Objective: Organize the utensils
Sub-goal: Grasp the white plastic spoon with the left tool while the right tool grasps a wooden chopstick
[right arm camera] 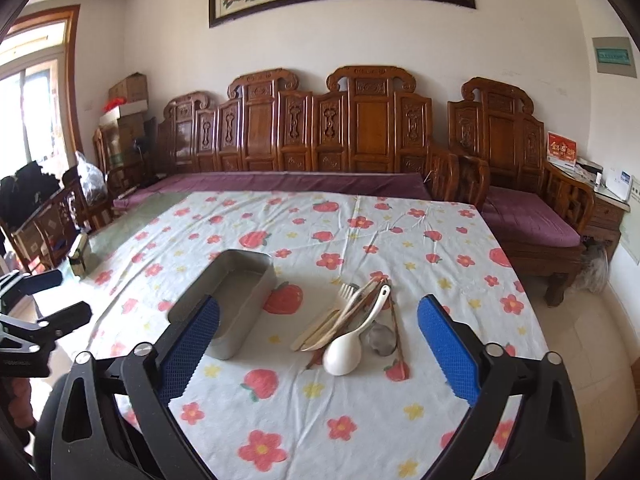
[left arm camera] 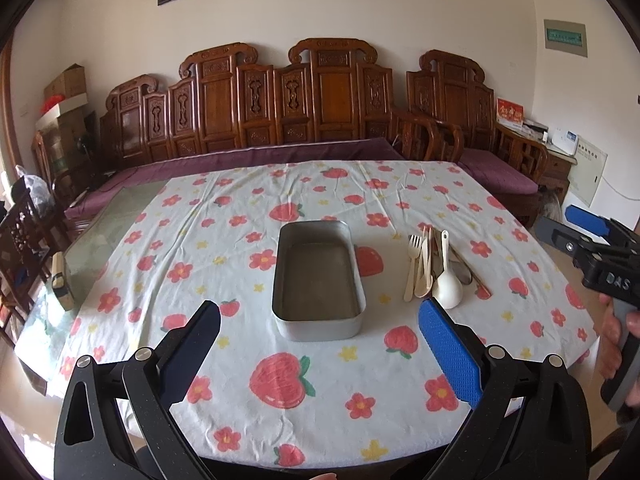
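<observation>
My left tongs are released, jaws spread wide, above the near edge of the table. The metal tray lies just ahead, between the jaws. My right tongs are likewise released and grasp nothing. The utensil pile lies just ahead between their jaws, white ladle nearest, to the right of the tray.
</observation>
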Motion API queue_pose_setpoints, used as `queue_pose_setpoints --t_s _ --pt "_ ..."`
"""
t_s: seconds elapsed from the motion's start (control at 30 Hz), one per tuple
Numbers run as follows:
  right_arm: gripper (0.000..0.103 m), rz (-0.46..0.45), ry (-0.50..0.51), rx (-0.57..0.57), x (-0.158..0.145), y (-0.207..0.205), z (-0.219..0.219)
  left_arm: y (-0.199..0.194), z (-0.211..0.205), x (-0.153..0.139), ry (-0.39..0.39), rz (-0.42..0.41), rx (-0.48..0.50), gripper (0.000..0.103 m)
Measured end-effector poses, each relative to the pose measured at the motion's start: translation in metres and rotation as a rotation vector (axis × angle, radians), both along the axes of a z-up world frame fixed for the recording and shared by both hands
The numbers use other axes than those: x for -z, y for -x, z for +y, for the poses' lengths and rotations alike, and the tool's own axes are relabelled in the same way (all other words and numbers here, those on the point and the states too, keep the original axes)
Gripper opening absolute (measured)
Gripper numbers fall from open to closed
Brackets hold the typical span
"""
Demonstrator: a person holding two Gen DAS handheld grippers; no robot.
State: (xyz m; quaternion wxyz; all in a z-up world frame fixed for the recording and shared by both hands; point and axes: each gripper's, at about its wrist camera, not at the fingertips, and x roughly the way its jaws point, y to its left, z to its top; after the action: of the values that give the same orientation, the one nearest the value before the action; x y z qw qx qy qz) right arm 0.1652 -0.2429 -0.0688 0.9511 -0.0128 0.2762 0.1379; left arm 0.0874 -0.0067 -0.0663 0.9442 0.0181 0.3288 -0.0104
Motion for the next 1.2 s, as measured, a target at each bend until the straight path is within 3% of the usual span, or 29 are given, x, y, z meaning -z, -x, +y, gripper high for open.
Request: queue_pose_setpoints --t_s 0.17,0.43,0.83,1.2 --pt "0.086 0.041 0.032 -0.002 0.024 -0.041 -0.014 -0.014 -0.005 0.011 0.0 0.031 0.029 0.096" --pt "0.06 0.166 0.012 -0.005 0.074 -0.1 -0.048 -0.04 -0.026 0.022 -0.017 0.079 0.089 0.096" --pt "0.029 0.377 0.047 -0.039 0.161 -0.132 -0.069 -0.075 -0.072 0.048 0.038 0.141 0.23 0.096" --pt "0.025 0.43 0.131 -0.083 0.193 -0.141 -0.066 -0.098 -0.1 0.084 0.008 0.221 0.278 0.096"
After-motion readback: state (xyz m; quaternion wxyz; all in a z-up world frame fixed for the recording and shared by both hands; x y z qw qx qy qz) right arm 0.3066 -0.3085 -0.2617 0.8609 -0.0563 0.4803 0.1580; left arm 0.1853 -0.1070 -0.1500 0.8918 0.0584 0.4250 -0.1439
